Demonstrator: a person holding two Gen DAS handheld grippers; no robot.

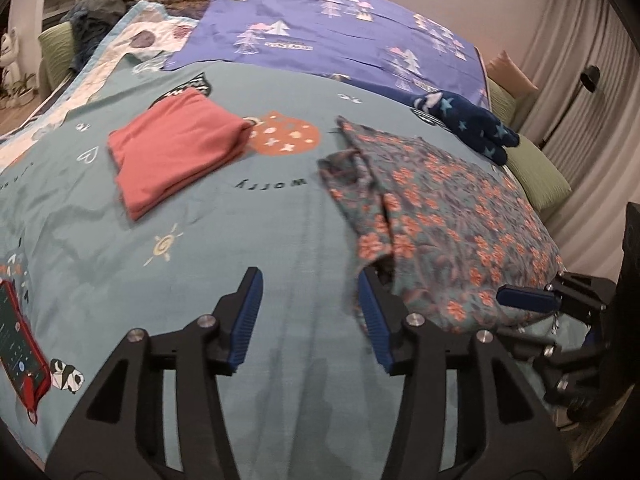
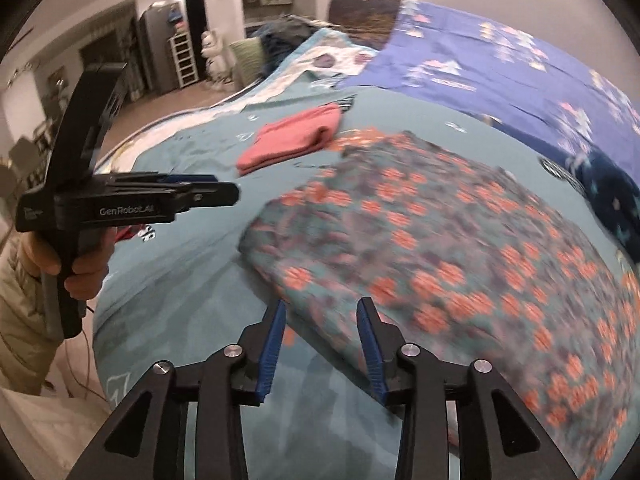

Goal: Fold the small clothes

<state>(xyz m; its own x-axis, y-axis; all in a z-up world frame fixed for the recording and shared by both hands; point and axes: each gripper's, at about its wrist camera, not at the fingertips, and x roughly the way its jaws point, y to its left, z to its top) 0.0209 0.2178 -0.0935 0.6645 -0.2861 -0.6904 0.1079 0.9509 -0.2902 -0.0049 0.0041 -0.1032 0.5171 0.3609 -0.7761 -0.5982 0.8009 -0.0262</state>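
Note:
A floral garment (image 1: 440, 208) (image 2: 440, 240), grey-green with orange flowers, lies loosely folded on the teal bed cover (image 1: 280, 220). My left gripper (image 1: 310, 280) is open just above the cover with nothing between its pads; its right finger (image 1: 372, 312) sits at the garment's near-left edge. My right gripper (image 2: 322, 306) is open over the garment's near corner, pads not pressing on it. In the left wrist view the right gripper (image 1: 528, 298) shows at the garment's right side. In the right wrist view a hand holds the left gripper (image 2: 208, 192).
A folded pink garment (image 1: 176, 148) (image 2: 292, 140) lies further back on the left. A navy star-patterned garment (image 1: 468, 124) (image 2: 612, 196) rests at the right edge by a green pillow (image 1: 536, 176). A phone in a red case (image 1: 20, 356) lies at near left.

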